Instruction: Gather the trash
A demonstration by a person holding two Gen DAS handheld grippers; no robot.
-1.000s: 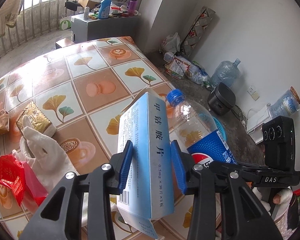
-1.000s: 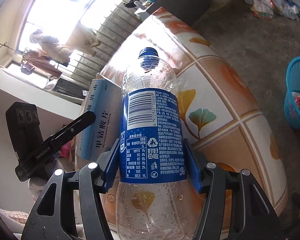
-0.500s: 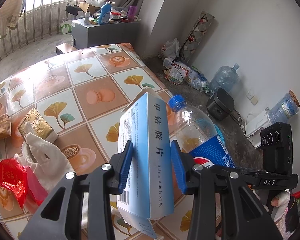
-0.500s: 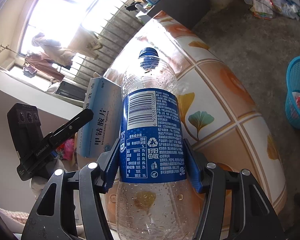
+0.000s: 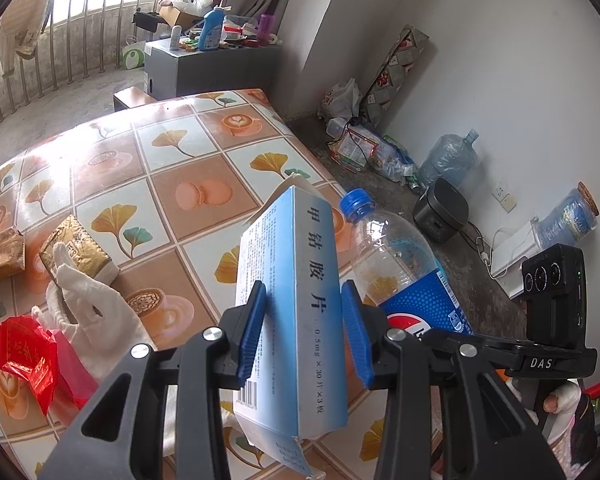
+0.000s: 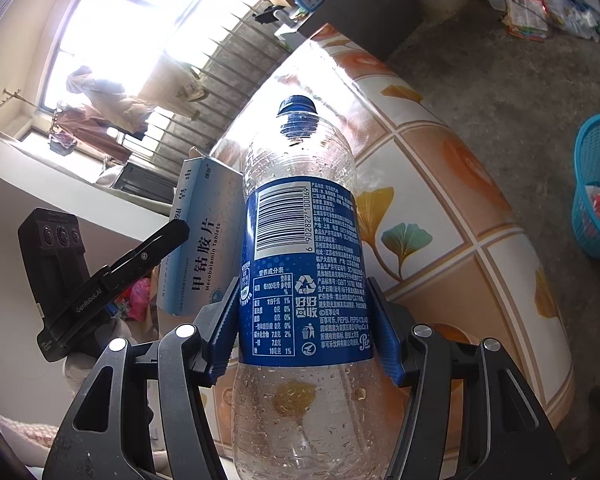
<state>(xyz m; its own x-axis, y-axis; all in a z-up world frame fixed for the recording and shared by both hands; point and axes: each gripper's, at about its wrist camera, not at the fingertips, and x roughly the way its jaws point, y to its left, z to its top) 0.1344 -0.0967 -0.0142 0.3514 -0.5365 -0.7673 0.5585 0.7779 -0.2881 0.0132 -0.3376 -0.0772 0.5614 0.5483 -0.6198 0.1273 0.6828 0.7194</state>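
My left gripper [image 5: 302, 336] is shut on a light blue medicine box [image 5: 296, 280] and holds it above the tiled table [image 5: 172, 168]. My right gripper [image 6: 304, 336] is shut on an empty clear Pepsi bottle [image 6: 304, 264] with a blue label and cap, held up beside the box. The bottle also shows in the left wrist view [image 5: 400, 264], and the box in the right wrist view [image 6: 204, 244]. On the table lie two gold wrappers [image 5: 76, 248], a red wrapper [image 5: 24, 356] and a white glove [image 5: 88, 312]. A blue trash basket [image 6: 598, 188] stands on the floor, right of the table.
A grey cabinet [image 5: 204, 60] with bottles stands behind the table. Along the wall lie plastic bags and litter [image 5: 364, 148], a large water jug [image 5: 452, 160] and a black rice cooker [image 5: 440, 212]. The concrete floor [image 6: 512, 92] lies beside the table's right edge.
Both grippers have risen and pulled back slightly with the box and bottle still held. The table looks a little farther away.
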